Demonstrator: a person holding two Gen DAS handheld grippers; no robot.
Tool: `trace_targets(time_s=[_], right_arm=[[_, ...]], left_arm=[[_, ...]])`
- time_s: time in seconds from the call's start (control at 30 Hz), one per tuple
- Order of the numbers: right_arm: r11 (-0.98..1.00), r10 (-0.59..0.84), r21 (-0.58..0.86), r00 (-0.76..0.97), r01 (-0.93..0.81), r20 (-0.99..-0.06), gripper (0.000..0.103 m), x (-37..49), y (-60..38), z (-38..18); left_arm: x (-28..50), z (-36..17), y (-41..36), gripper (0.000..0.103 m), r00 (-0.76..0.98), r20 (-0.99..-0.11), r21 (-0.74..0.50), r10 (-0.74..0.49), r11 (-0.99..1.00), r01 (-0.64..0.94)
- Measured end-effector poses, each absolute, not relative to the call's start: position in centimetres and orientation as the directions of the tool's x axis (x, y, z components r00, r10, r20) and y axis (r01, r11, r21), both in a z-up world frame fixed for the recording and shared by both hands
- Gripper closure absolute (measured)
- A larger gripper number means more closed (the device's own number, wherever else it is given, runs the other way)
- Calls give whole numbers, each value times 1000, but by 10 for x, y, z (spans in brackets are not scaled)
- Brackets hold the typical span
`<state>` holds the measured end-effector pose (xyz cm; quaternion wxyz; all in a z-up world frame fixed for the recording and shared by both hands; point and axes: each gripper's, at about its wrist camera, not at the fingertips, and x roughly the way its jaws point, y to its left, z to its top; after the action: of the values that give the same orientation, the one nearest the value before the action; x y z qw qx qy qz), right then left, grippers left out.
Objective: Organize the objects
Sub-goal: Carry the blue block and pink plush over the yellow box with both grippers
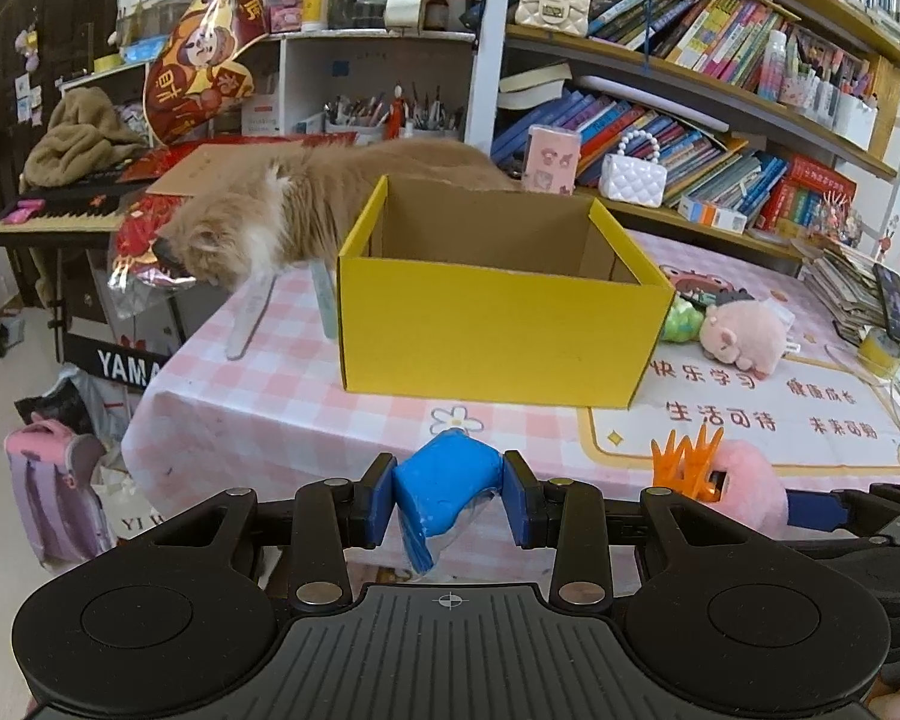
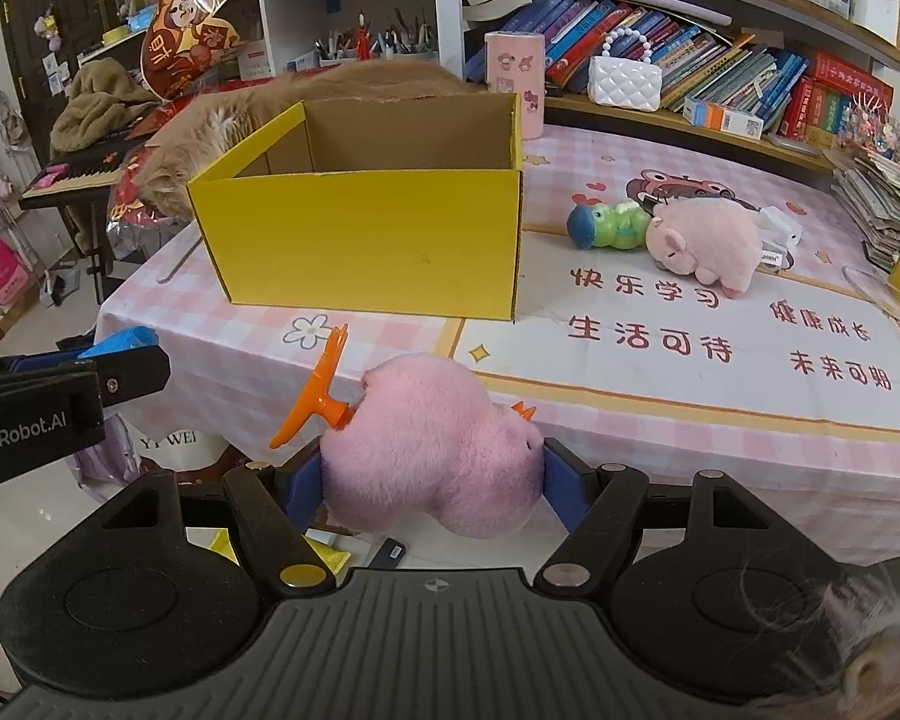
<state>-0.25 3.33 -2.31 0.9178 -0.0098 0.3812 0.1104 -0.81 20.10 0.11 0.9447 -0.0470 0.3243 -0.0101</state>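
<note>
Both grippers loaded short of the yellow box.

I see the open cardboard yellow box [image 2: 360, 240] on the table [image 2: 660, 420]; the interior I can see is bare. My left gripper [image 1: 448, 501] is clamped on a soft blue packet [image 1: 444, 486]. My right gripper [image 2: 435, 480], jaws wide, pinches a fuzzy pink plush [image 2: 432, 450] with an orange plastic clip [image 2: 315, 399].

Open, seemingly empty yellow box [image 1: 498, 336]
</note>
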Motion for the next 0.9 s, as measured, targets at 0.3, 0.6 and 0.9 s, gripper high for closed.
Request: trace_targets(time_s=[0.3, 0.6, 0.9], right_arm=[[969, 216, 74, 665, -235, -715, 33, 18, 42, -23], [962, 248, 86, 691, -261, -679, 33, 54, 47, -8], [957, 261, 27, 811, -290, -524, 33, 115, 54, 27]], left_arm=[[15, 3, 211, 68, 787, -616, -107, -34, 993, -41], [44, 25, 216, 68, 835, -550, -104, -11, 993, -56], [94, 53, 218, 68, 885, -465, -113, 23, 990, -85]])
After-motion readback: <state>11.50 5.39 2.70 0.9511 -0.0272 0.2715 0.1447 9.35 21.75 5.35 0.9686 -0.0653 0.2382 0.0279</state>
